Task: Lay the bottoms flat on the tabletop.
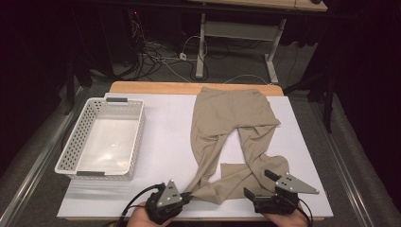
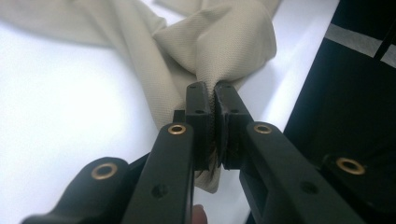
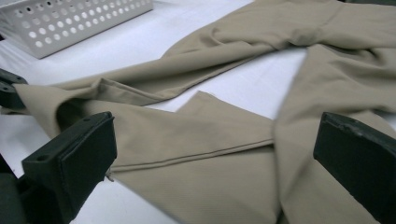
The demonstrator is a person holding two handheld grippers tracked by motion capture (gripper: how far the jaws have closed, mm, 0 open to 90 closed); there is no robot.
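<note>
On the white table top lay a pair of beige trousers of finely woven cloth, waist at the far edge, legs crossed and rumpled toward the near edge. The left gripper was clenched on a bunched hem of one leg, cloth pinched between its black pads. The right gripper stood wide apart over the other leg, gripping nothing. A white perforated plastic basket sat to the left. Beyond the table's wooden far edge, cables trailed over a grey floor in a dim room
</note>
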